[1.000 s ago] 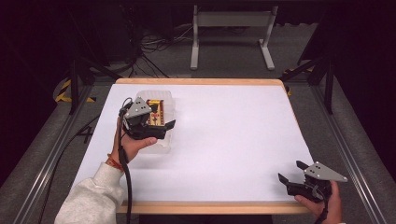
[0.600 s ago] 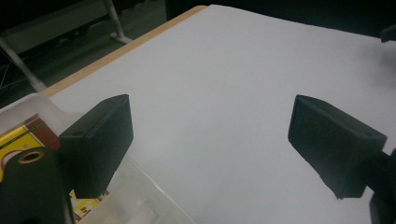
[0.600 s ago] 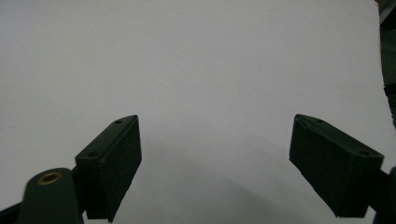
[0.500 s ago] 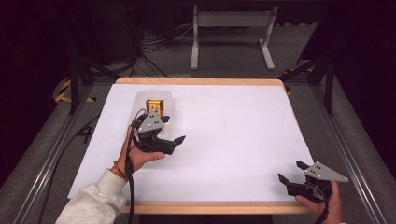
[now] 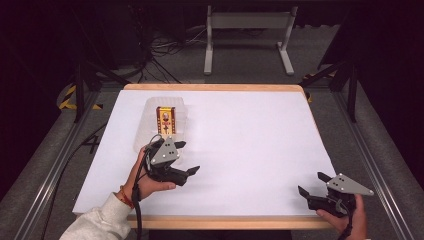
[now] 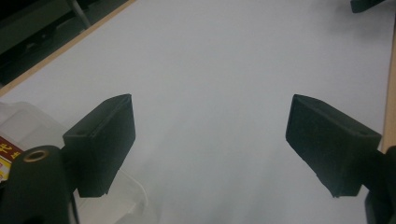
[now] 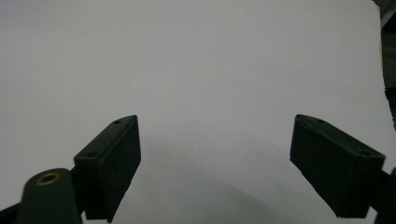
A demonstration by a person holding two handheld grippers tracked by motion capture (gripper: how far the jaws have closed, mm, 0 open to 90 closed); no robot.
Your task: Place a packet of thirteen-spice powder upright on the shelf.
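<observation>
On the white table [image 5: 250, 150], toward its far left corner, a clear plastic tray [image 5: 145, 130] holds a small red and yellow box [image 5: 165, 121]; the box lies flat with its long axis running from your side toward the far edge, and you cannot tell from its print which end is the top. Just on your side of the tray, your left gripper [image 5: 186, 159] hovers with its jaws spread wide and nothing between them, pointing away from the tray toward the right side of the table. Through the left gripper view, the tray's corner [image 6: 28, 126] and a sliver of the box [image 6: 7, 151] sit beside the left-hand jaw; whether that jaw touches the tray you cannot tell. Well apart from the tray, at the near right corner of the table, your right gripper [image 5: 312, 184] rests low in your hand, its jaws also spread wide and holding nothing, pointed leftward across bare white tabletop [image 7: 210, 84].
</observation>
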